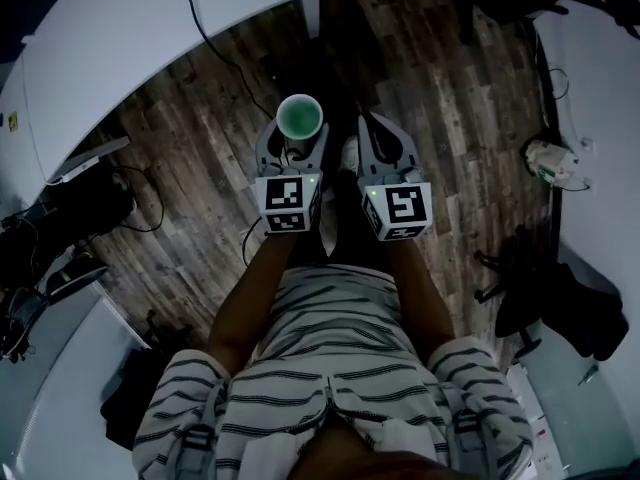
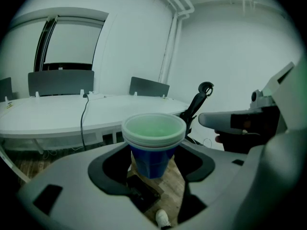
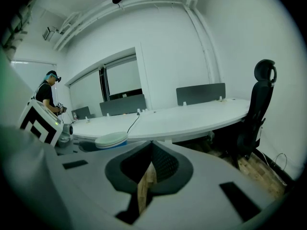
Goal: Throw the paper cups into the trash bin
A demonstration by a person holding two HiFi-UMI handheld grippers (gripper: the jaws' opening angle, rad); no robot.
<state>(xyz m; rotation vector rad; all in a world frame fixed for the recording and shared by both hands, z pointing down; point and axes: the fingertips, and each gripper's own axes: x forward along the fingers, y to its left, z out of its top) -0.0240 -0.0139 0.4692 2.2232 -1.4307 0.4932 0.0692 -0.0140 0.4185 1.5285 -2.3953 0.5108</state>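
Evidently the left gripper (image 1: 297, 140) was clamped on the nested paper cups (image 2: 153, 143), held upright over the wooden floor (image 1: 200, 168). The pickup therefore looked done and the drop was still to come, with no trash bin in any view. Beside it the right gripper (image 1: 383, 140) had its jaws pressed together on nothing, and beyond stood a curved white table (image 3: 192, 116) and a black office chair (image 3: 254, 114).
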